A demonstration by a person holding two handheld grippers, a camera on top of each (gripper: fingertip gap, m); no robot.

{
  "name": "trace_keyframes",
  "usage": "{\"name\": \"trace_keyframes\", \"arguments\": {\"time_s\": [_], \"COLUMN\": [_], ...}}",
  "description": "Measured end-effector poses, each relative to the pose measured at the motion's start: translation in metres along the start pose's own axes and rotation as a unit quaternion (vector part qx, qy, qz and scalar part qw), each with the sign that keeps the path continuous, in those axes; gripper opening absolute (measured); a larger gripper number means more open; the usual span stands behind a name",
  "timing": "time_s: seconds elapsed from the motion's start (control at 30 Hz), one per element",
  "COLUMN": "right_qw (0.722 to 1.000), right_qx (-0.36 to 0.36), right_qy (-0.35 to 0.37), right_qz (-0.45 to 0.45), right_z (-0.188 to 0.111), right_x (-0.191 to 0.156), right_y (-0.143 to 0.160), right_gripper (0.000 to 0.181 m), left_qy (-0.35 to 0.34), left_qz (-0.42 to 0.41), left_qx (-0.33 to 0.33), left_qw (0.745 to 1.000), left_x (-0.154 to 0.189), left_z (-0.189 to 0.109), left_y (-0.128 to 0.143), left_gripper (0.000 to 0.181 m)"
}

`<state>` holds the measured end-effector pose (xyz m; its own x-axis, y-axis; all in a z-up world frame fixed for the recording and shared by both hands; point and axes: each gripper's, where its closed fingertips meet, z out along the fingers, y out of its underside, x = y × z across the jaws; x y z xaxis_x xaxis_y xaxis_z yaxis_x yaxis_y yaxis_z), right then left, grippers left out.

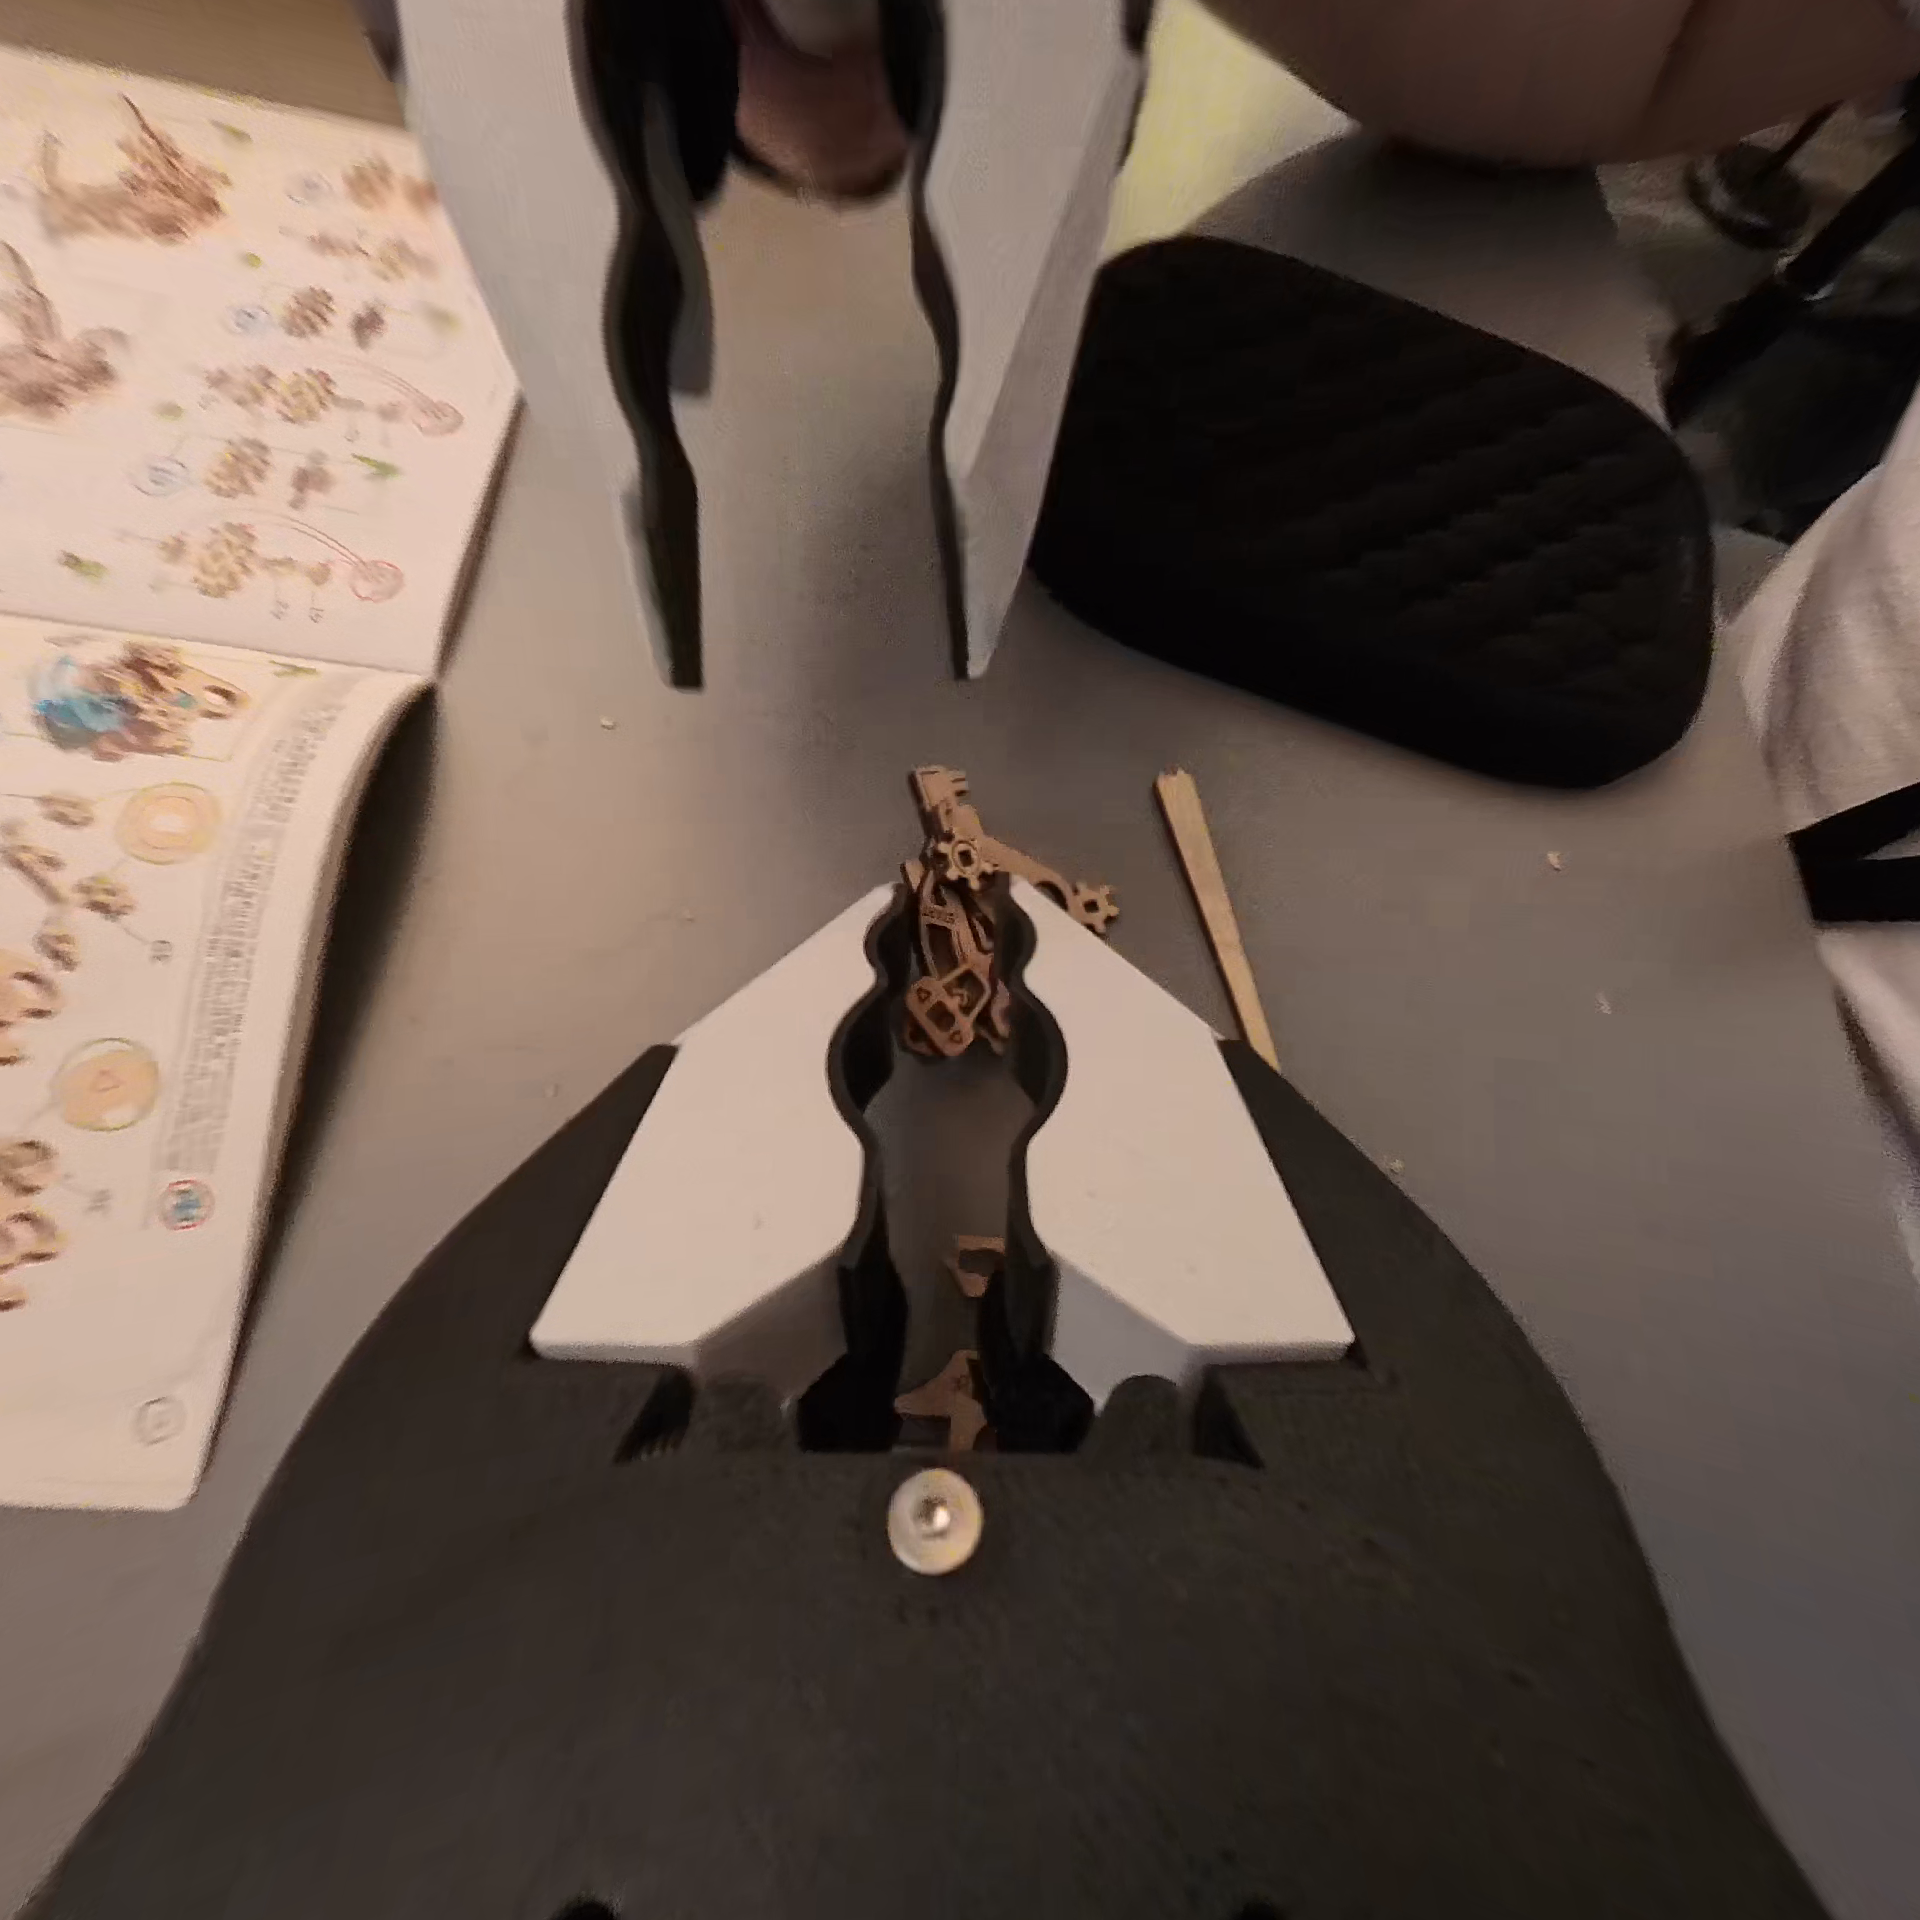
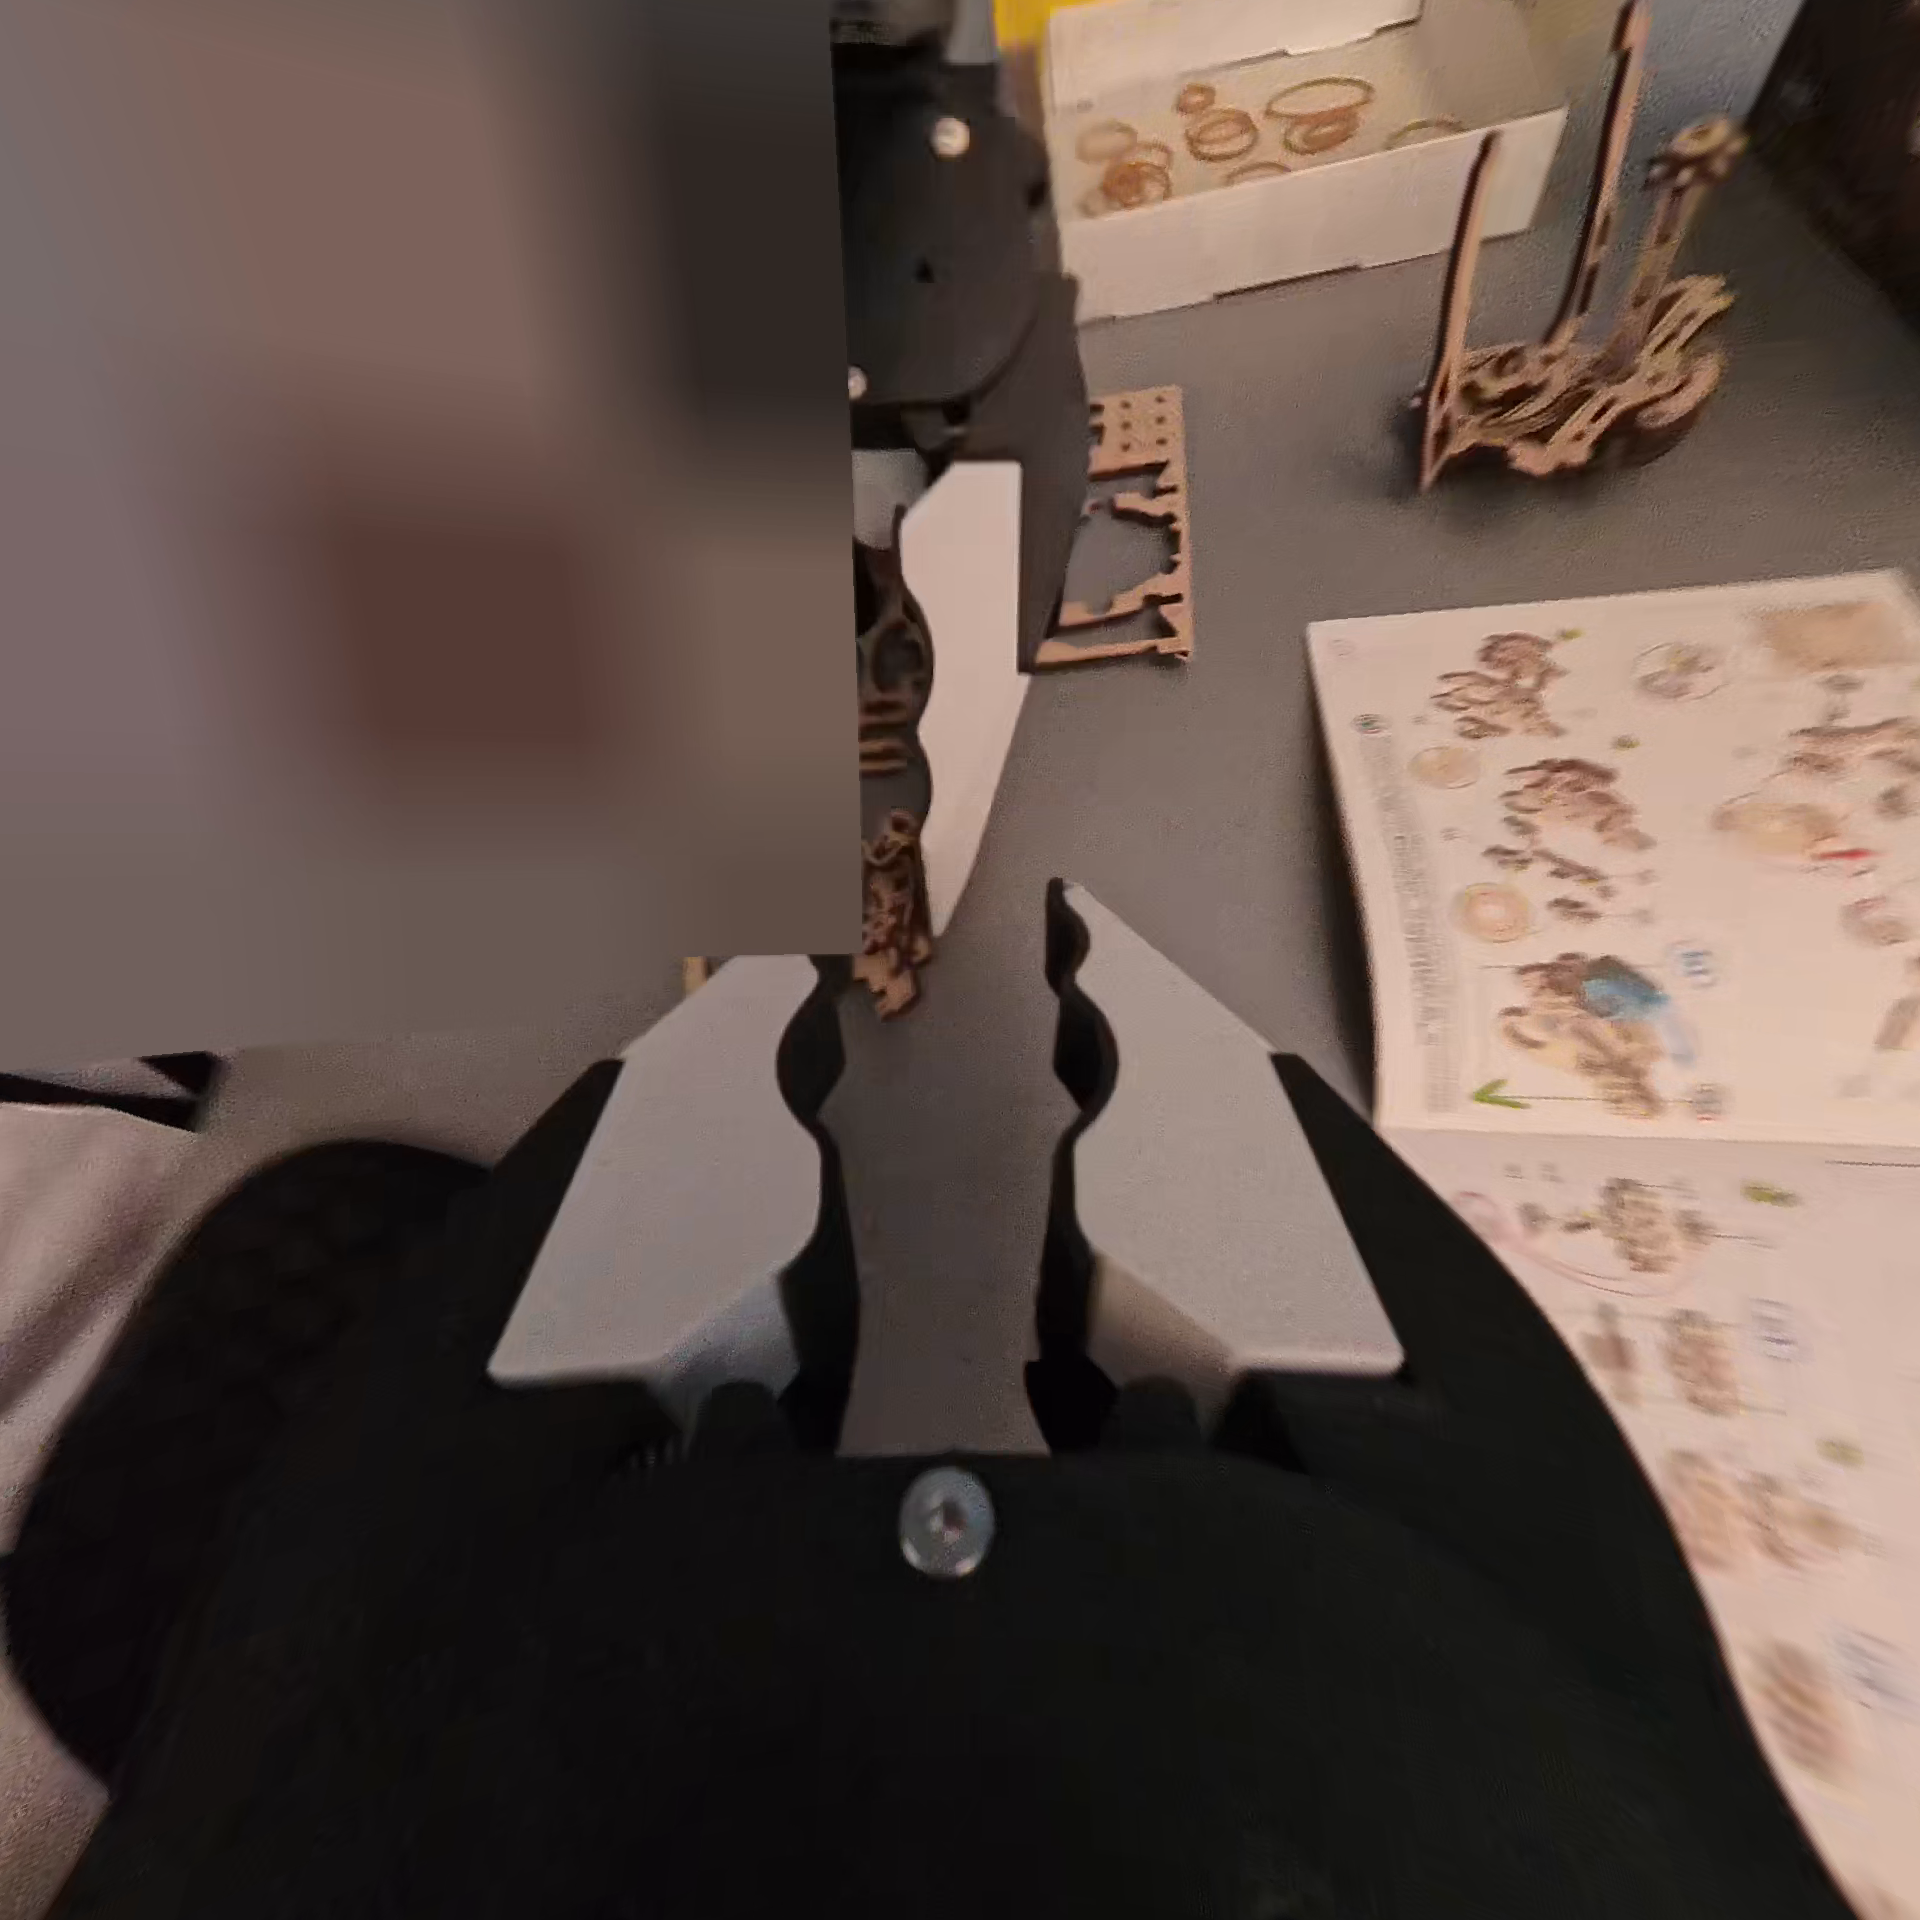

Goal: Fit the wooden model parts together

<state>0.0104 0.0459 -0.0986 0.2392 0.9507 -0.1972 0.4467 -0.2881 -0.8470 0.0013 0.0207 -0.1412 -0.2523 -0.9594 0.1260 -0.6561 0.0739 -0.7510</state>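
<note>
Looking at the wooden sub-assembly (image 1: 958, 940) first: it's a little cluster of laser-cut gears and links, pinched between the tips of our left gripper (image 1: 954, 914), held just over the grey table (image 1: 727, 831). The jaws are pressed in on it, with part of it poking out past the tips. From the right wrist view the same piece (image 2: 891, 935) hangs just past our right gripper (image 2: 935, 956), whose jaws are spread with nothing between them.

We'd guess this thing weighs next to nothing but is pretty fragile: thin plywood, tiny teeth, skinny arms that would probably snap if squeezed sideways. Best bet is to grab the thicker stacked body and keep off the gear teeth and the thin link sticking out.

Further out, a loose wooden strip (image 1: 1216, 914) lies on the table just beside the left gripper. The open instruction booklet (image 1: 208, 727) is off to one side, and a black padded seat (image 1: 1371, 509) sits beyond the table edge. Well apart stand a taller half-built model (image 2: 1558, 343), a punched-out parts sheet (image 2: 1127, 530) and a white box (image 2: 1278, 156) of ring-shaped parts.
</note>
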Motion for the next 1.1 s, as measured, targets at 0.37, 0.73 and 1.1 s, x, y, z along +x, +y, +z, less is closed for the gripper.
{"name": "trace_keyframes", "arguments": {"time_s": [0.37,0.73,1.1], "right_qw": [0.996,0.979,0.946], "right_qx": [0.001,0.045,0.06], "right_qy": [-0.077,0.078,0.123], "right_qz": [0.038,-0.181,-0.295], "right_z": [0.013,-0.005,-0.006], "right_x": [-0.015,-0.003,-0.011], "right_y": [0.009,-0.018,-0.026], "right_gripper": [0.01,0.008,0.008], "left_qy": [-0.205,-0.168,-0.196], "left_qz": [0.212,0.092,0.153], "left_qx": [0.067,0.117,0.127], "left_qw": [0.953,0.974,0.96], "left_x": [-0.007,-0.014,-0.009], "left_z": [-0.026,-0.042,-0.05], "left_y": [-0.033,-0.037,-0.044], "left_gripper": [0.013,0.045,0.016]}}
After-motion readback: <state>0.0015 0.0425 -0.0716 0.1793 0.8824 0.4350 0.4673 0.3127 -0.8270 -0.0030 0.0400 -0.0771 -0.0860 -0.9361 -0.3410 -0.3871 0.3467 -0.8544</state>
